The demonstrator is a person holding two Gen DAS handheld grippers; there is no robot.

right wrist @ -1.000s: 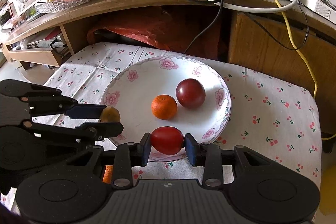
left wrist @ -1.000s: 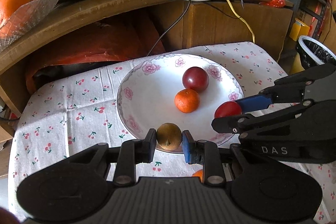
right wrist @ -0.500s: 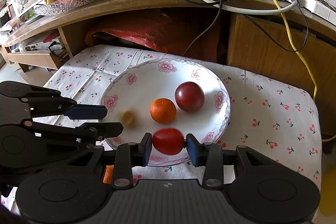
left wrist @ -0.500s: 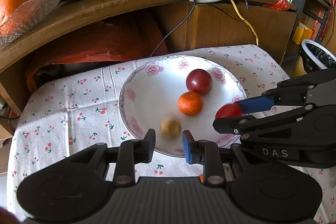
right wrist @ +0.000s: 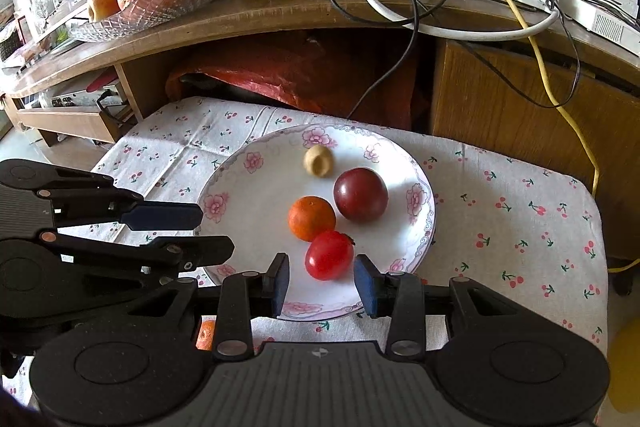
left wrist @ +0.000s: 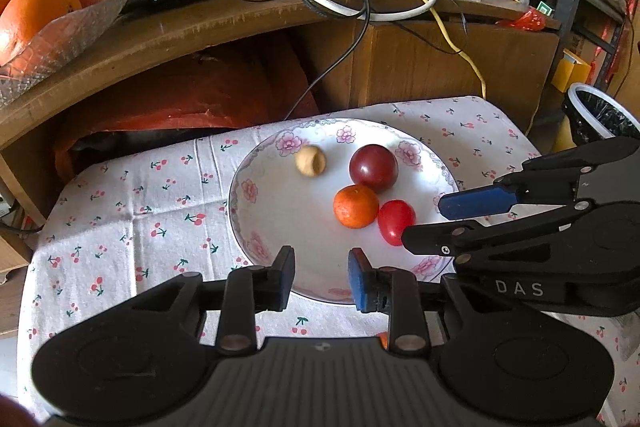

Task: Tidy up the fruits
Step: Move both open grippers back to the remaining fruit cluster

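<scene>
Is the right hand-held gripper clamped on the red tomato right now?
No: the right hand-held gripper is open, its pads clear of the red tomato lying on the plate.

Worktop (right wrist: 520, 227) has a cherry-print cloth (left wrist: 132, 211) over it. Floral plate (right wrist: 240, 195) sits on the cloth, roughly centre. Small orange fruit (right wrist: 206, 335) on the cloth at near edge, mostly hidden.

Glossy ceramic plate (left wrist: 256, 223), printed cloth (left wrist: 132, 211)
</scene>
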